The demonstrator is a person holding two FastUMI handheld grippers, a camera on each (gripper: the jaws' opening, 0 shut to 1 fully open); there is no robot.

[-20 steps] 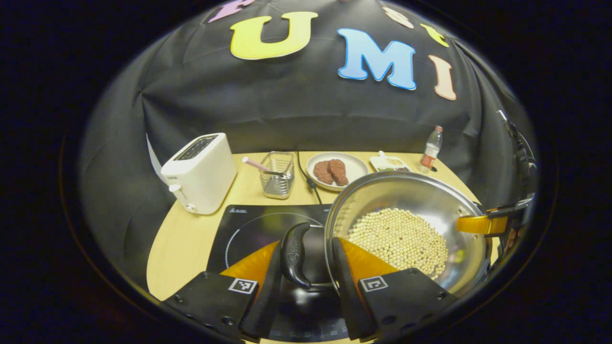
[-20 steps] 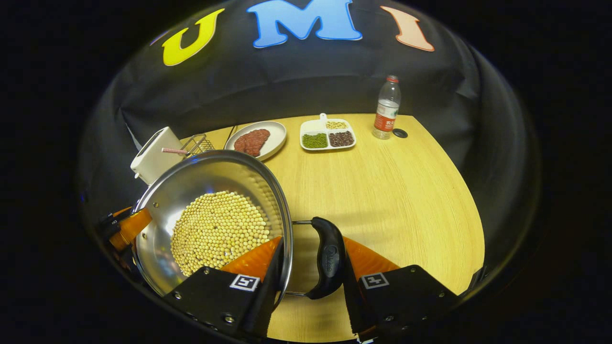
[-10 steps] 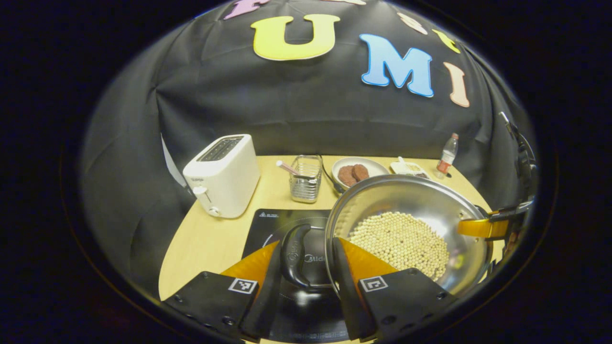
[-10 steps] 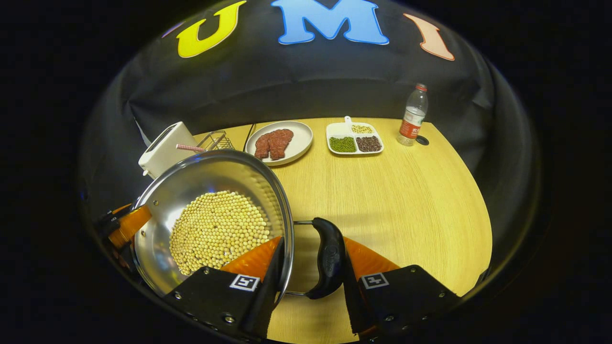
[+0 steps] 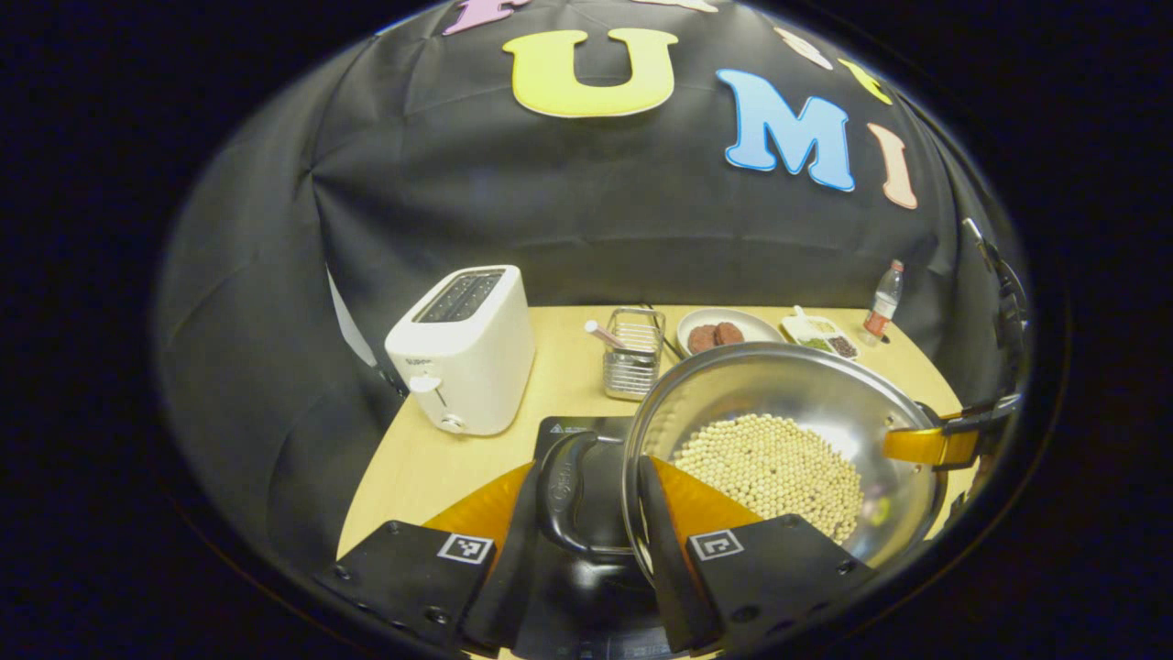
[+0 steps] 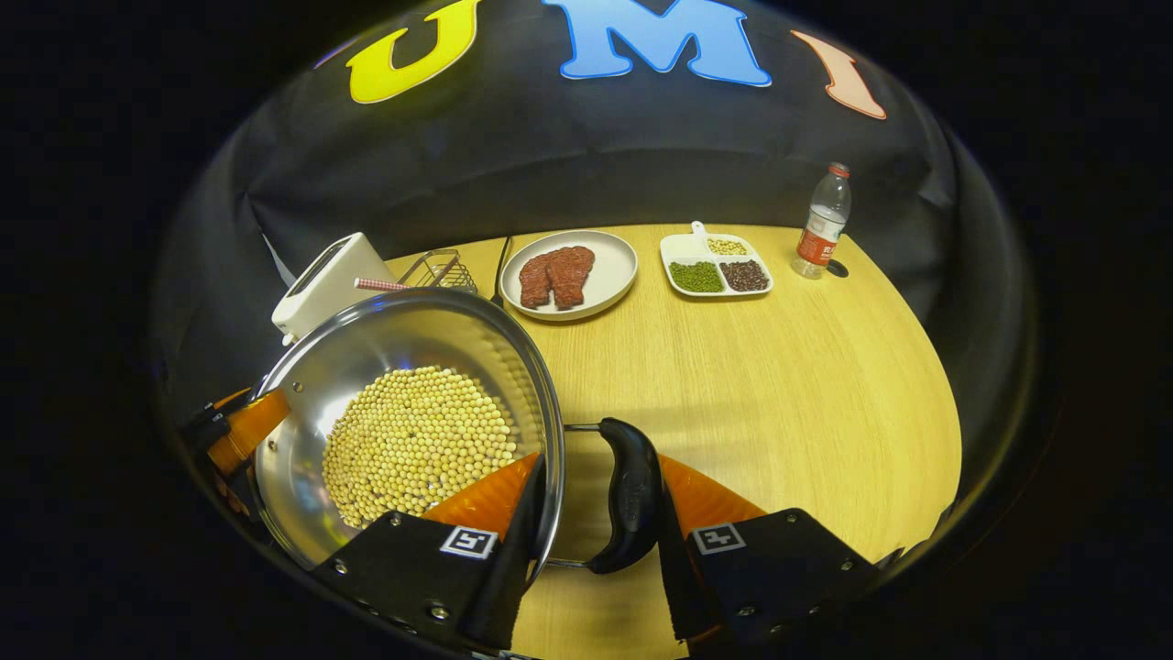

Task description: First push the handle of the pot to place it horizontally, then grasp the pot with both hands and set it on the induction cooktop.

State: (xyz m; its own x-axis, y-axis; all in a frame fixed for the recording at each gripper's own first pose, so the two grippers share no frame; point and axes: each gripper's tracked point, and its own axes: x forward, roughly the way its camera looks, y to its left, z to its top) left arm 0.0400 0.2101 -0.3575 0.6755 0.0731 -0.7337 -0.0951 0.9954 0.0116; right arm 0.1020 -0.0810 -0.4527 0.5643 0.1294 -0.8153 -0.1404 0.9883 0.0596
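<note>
Steel pot (image 5: 806, 403), two black handles, two claws clamped.

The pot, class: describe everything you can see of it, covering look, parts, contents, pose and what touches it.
The pot is a wide, shallow, shiny steel pan holding a layer of pale yellow beans. It has two black loop handles on opposite sides. The left hand-held gripper straddles one handle and the rim; the right hand-held gripper straddles the other. The pot sits partly over the black induction cooktop; whether it rests there cannot be told.
</note>
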